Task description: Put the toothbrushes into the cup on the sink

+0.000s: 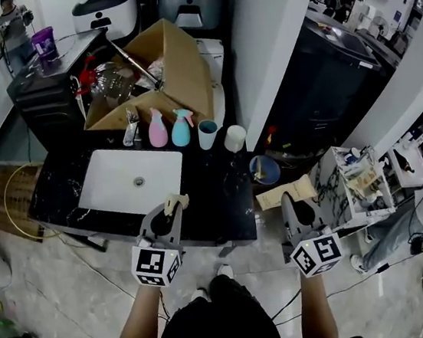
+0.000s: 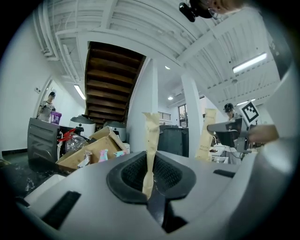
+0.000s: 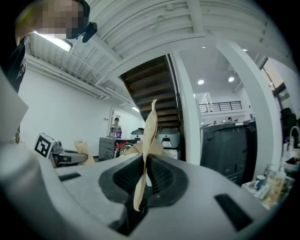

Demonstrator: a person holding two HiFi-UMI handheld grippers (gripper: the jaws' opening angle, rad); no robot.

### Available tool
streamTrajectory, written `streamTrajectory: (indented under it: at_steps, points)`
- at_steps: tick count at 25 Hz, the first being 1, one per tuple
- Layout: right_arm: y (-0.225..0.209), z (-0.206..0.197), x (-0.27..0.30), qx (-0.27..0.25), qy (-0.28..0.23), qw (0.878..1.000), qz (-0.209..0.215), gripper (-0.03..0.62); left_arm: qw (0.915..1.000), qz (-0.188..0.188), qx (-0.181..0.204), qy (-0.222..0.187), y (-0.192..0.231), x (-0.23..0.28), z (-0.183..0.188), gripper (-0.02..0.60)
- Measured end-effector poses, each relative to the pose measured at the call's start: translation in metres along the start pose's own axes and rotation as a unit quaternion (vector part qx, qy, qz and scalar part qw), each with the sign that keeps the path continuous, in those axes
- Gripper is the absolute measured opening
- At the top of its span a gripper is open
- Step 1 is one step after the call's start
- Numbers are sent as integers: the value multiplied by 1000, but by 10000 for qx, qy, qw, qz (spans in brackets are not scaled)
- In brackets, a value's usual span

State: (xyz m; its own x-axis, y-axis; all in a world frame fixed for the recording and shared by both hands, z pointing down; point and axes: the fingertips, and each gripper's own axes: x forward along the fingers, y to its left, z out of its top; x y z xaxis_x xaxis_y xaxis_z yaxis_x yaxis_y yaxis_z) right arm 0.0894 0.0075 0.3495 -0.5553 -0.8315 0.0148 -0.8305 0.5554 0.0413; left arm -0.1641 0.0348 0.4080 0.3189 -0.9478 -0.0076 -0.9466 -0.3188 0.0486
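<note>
1. Left gripper sits over the black counter's front edge, at the sink basin's front-right corner. Right gripper is off the counter's right edge, beside a cluttered rack.
2. Teal cup and white cup stand at the counter's back, with bare counter before them.
3. Left toothbrush and right toothbrush are paper-wrapped. Each is pinched in its gripper's jaws, long axis upright.
4. Both forearms reach forward, grippers level.

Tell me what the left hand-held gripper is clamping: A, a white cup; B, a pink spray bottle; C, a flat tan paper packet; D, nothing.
C: the left gripper view shows the left hand-held gripper closed on a flat tan paper packet that stands upright between its jaws.
</note>
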Motion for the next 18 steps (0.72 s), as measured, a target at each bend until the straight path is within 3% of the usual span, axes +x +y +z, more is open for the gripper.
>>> streamTrajectory:
  at_steps: [13, 18]
  points:
    - [-60, -22, 75, 424, -7, 9985, 340, 28, 9996, 242, -97, 140, 8, 80, 2, 32]
    - [-96, -33, 101, 527, -42, 9979, 383, 28, 9991, 360, 147, 160, 2, 119, 6, 32]
